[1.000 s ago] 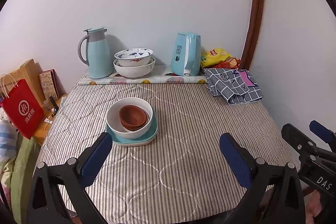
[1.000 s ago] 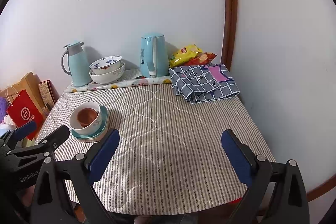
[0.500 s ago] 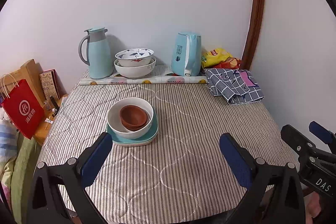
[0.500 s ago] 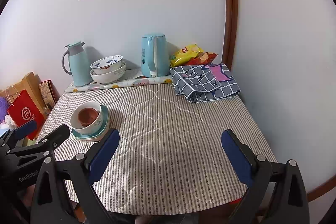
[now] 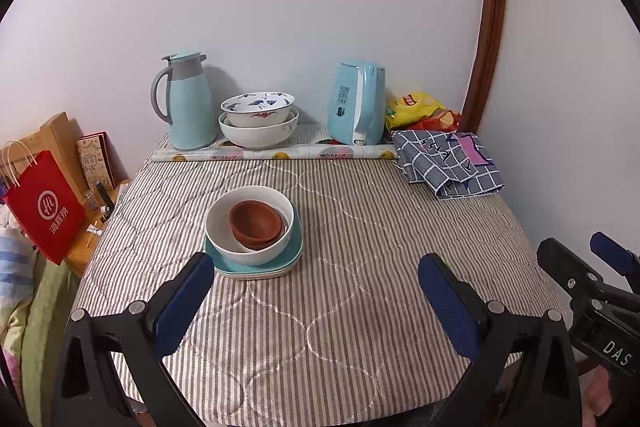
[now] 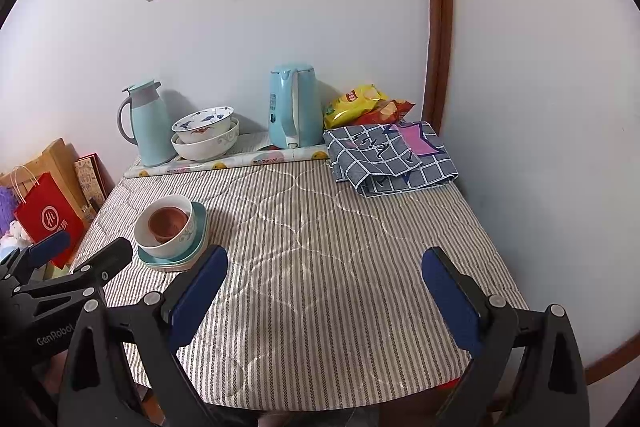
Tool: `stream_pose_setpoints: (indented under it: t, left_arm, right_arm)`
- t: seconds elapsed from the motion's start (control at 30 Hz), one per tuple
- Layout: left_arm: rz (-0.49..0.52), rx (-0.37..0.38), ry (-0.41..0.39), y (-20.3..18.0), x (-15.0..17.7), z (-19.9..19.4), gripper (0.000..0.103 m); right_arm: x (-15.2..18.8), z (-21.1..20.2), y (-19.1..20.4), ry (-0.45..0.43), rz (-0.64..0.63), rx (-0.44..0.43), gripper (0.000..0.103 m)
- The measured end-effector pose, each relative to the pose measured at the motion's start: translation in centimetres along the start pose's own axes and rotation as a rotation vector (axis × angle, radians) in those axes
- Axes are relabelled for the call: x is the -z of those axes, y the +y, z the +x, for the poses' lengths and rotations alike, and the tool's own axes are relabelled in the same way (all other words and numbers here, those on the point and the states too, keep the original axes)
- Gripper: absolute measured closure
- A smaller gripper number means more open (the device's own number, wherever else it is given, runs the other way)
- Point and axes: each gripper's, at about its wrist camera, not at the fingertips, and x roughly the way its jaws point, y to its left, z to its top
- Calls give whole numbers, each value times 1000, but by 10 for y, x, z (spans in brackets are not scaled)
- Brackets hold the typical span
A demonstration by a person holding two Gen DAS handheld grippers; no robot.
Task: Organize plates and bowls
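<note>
1. Plates and bowls made up the work: a small brown clay bowl point(image 5: 256, 223) sat nested inside a larger white ceramic bowl point(image 5: 249, 225), which stood on a stack of shallow teal square plates point(image 5: 256, 263). That stack rested on the striped quilted tablecloth point(image 5: 360, 267), on the near side of the pale blue thermos jug point(image 5: 185, 101) and well apart from it.

2. Just beside the thermos jug, against the wall, a blue-patterned white bowl point(image 5: 257, 109) sat nested in a wide plain white bowl point(image 5: 258, 133); past them stood a pale blue electric kettle point(image 5: 357, 103).

3. The left gripper point(image 5: 316, 297) hung over the near edge of the cloth with its blue pads wide apart and nothing between them; the teal plates lay just ahead of its left pad.

4. The right gripper point(image 6: 324, 291) was likewise spread and empty, farther from the thermos jug than the left one, with no dish between its pads.

5. Judged from this, neither tool was engaged with a dish. Both stacks already looked nested, so either the sorting was nearly done or a stack was yet to be moved; which one I cannot tell.

6. Any next move would call for lining up on a rim, most likely the white ceramic bowl's, and closing gently so the loose clay bowl inside would not rattle or tip.
</note>
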Motion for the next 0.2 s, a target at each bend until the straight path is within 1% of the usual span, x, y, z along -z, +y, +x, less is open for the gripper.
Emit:
stream_pose_setpoints:
  t: [0.2]
  left_arm:
    - [-3,-1,2,0,-1,2,0]
  right_arm:
    - [1,2,1,4,-1,1,6]
